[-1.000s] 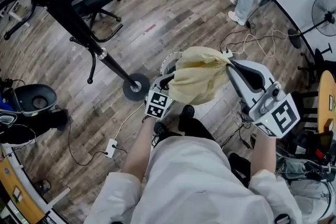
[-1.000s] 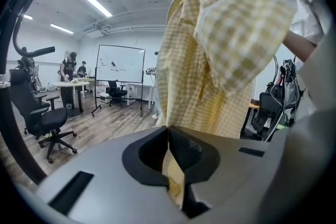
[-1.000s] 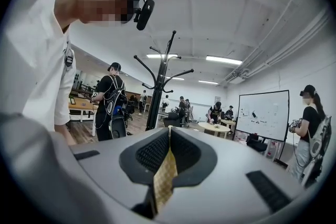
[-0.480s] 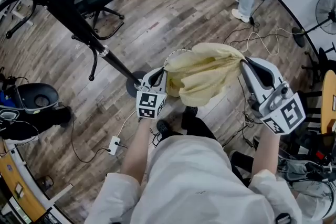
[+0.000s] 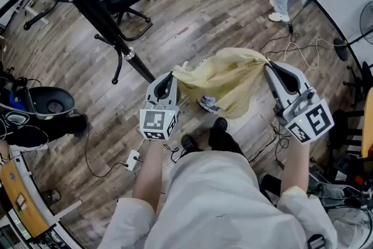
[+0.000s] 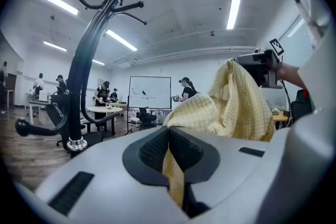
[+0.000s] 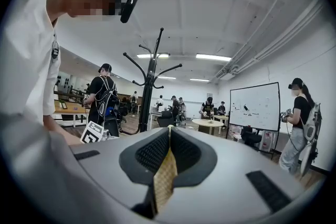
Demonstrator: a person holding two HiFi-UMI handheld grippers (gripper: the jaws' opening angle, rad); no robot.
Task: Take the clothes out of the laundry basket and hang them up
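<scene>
Over the wood-plank floor (image 5: 192,14) of an open workroom, holding a pale yellow checked garment (image 5: 224,81) stretched in the air between two grippers, well clear of the boards. Pinching one edge in the left gripper (image 5: 173,74), jaws nearly together with a fold of cloth squeezed between the pads. Pinching the opposite edge in the right gripper (image 5: 267,66), jaws likewise narrow on a thin strip of the same cloth. Letting the middle sag in a loose pouch between the two holds, and so not making out the laundry basket for certain beneath it. Judging from this, working through the carry step: garment lifted out, not yet hung. Facing the black coat stand (image 5: 126,54), up and to the left in the head view, well apart from the cloth, its upper prongs showing bare in the left gripper view. Probably needing next to swing both grippers towards that stand, raise the cloth to prong level and drape a fold over one prong before parting either pair of jaws, since loosening one hold early risks dropping the garment.
</scene>
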